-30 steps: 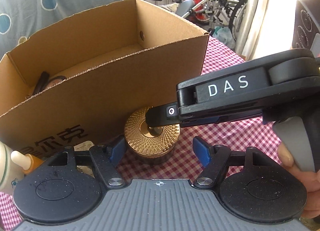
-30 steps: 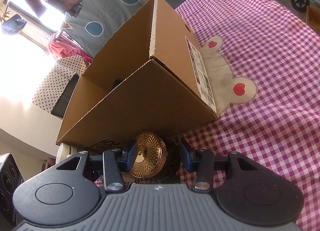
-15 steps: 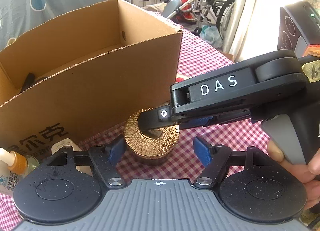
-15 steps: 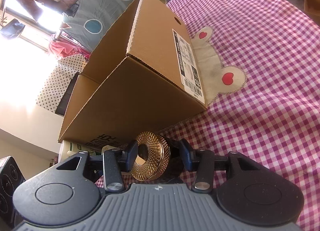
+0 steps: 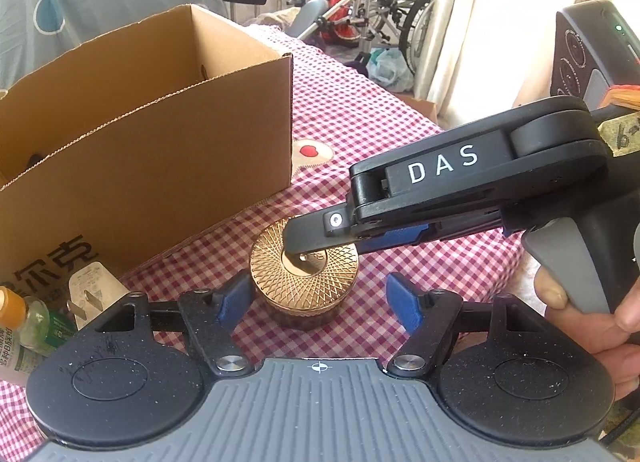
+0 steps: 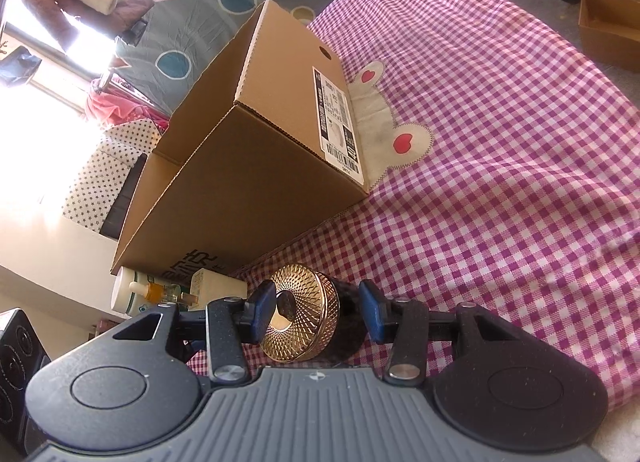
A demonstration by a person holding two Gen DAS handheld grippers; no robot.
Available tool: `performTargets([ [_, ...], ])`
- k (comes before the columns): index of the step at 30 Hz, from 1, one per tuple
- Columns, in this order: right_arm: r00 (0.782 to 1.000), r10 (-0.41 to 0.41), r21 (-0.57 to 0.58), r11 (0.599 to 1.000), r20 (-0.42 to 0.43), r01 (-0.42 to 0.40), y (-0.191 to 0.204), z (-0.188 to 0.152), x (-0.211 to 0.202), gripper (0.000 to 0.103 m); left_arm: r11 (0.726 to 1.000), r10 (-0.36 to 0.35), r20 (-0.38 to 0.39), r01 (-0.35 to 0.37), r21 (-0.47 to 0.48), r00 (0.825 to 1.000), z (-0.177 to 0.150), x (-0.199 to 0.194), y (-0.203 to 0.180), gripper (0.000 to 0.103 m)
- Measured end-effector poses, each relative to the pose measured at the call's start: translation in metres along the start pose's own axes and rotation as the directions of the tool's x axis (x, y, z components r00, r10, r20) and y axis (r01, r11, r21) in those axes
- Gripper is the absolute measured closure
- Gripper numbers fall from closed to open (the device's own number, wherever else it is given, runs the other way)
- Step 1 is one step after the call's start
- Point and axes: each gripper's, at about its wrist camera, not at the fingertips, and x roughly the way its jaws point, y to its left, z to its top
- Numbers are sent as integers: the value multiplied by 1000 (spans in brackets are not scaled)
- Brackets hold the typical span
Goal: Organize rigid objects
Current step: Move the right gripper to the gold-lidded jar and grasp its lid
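Clamping top and base, the right gripper (image 6: 316, 312) holds the gold-lidded jar (image 6: 308, 322) above the checked cloth (image 6: 500, 182) beside the cardboard box (image 6: 248, 182), presumably for boxing; the left gripper (image 5: 320, 298) is held apart, empty.

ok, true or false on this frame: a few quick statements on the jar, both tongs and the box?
1. The right tongs grip the gold-lidded jar. True.
2. The jar sits inside the cardboard box. False: it is outside the box, near its front wall, over the checked cloth.
3. The left tongs are clamped on the jar. False: they stand open around it, one pad well clear.
4. A white plug adapter lies against the box front. True.
5. The box carries a shipping label on one side. True.
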Motion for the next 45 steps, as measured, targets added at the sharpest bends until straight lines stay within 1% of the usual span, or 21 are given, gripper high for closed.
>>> performTargets([
  [4,1000,-9,12,1000,14,9,-5,0,-8,54,1000,10,0,-10,15,1000,2,2,-1,30],
  [6,1000,-14,13,1000,9,13,-6,0,-7,54,1000,15,-15,-15,18,1000,4,7,-1,30],
  [10,1000,-8,17,1000,1,8,-4,0,-2,54,1000,3,-40,-3,3,999,7,16,2,30],
  [15,1000,-9,13,1000,-6,9,-1,0,0,53,1000,16,-48,-15,15,999,12,28,2,32],
  [17,1000,-6,15,1000,-14,7,-1,0,2,53,1000,18,-50,-17,12,999,14,32,1,35],
  [22,1000,9,21,1000,-25,-8,-2,-2,5,53,1000,28,-60,-27,7,998,17,41,2,37],
  [28,1000,16,13,1000,-24,-16,-3,-1,9,53,999,36,-47,-36,17,998,18,42,-2,41],
  [31,1000,15,0,1000,-23,-15,-2,1,10,53,999,41,-47,-41,8,998,18,42,-2,46],
  [45,1000,6,-33,999,-24,-7,0,4,12,54,999,47,-60,-49,-22,997,20,42,0,47],
])
